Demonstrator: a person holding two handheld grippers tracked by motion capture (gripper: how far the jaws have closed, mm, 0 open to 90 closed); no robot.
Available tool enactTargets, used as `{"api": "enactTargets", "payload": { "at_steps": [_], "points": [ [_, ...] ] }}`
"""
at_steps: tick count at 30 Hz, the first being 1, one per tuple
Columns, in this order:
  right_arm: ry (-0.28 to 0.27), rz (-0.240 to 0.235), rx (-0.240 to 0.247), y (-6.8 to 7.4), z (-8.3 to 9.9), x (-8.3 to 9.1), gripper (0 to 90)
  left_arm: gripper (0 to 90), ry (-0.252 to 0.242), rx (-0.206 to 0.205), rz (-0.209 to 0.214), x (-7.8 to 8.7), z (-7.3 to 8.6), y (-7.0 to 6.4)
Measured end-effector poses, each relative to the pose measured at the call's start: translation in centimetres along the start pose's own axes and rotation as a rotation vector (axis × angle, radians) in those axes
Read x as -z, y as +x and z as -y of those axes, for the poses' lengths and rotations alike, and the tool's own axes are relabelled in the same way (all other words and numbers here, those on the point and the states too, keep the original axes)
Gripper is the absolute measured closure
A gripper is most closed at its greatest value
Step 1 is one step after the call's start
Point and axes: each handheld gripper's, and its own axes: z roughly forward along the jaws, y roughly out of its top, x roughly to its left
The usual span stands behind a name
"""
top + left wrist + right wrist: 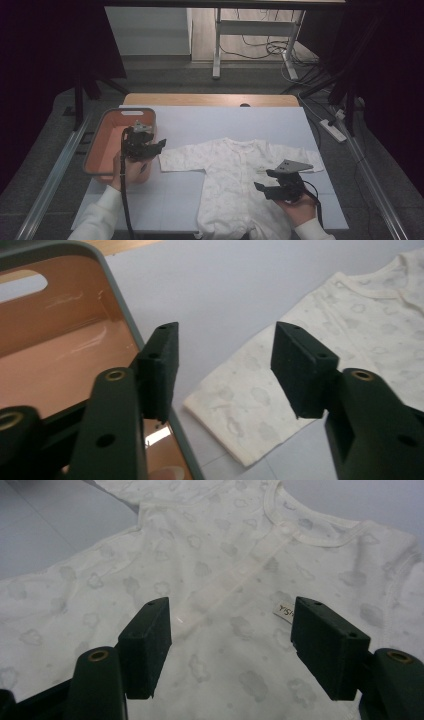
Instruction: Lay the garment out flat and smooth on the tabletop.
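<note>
A wide worktop covered by a pale lilac sheet (210, 125) takes up the middle of the high view. On it, centre and lower centre of the frame, lies a white cotton baby romper printed with faint grey clouds (235, 175), spread flat, sleeves out to each side, neckline toward the top.

At the left edge of the sheet sits a salmon-pink plastic basket with a grey rim (102, 131), apart from the romper's left sleeve.

My left gripper (159, 145) is at the left of the frame, over the basket's right rim. In the left gripper view its jaws (225, 365) stand wide apart, holding nothing, with the sleeve end lying between and beyond them.

My right gripper (258, 186) is at lower right, over the romper's body. In the right gripper view its jaws (230, 630) are spread open above the snap placket, near a small sewn label (284, 612).
</note>
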Motion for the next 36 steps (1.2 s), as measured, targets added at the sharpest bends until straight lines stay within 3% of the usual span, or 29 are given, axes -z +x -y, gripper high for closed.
{"api": "enactTargets", "payload": {
  "at_steps": [7,13,16,19,23,26,28,31,34,36],
  "points": [
    [-0.014,-0.033,-0.015,0.5,-0.3,0.0,32.5,38.5,-0.034,-0.039,0.074,0.4,0.2,-1.7],
    [0.035,-0.117,0.087,4.1,-0.8,-0.4,32.3,36.0,-0.038,-0.06,0.136,0.1,0.5,-2.7],
    [0.076,-0.134,0.121,5.4,0.1,0.0,33.8,35.6,-0.035,-0.072,0.145,0.0,0.7,-3.0],
    [0.111,-0.156,0.114,5.9,1.3,0.5,41.0,35.2,-0.032,-0.086,0.152,-0.1,0.9,-3.4],
    [0.147,-0.23,0.118,7.1,2.1,0.9,60.7,34.6,-0.029,-0.095,0.159,-0.3,1.0,-3.7],
    [0.24,-0.197,0.153,7.9,2.8,0.0,70.2,34.6,-0.034,-0.097,0.163,-0.3,0.8,-3.8],
    [0.276,-0.195,0.129,7.5,3.0,-0.8,76.2,34.6,-0.04,-0.099,0.168,-0.4,0.6,-3.8],
    [0.3,-0.227,0.086,7.2,3.1,-1.3,80.5,34.6,-0.047,-0.1,0.173,-0.4,0.4,-3.7],
    [0.309,-0.252,0.09,7.4,3.3,-0.8,81.3,34.7,-0.055,-0.104,0.179,-0.3,0.2,-3.6],
    [0.302,-0.311,0.073,8.0,3.7,0.2,81.4,34.7,-0.061,-0.102,0.185,-0.3,0.1,-3.5]
  ]
}}
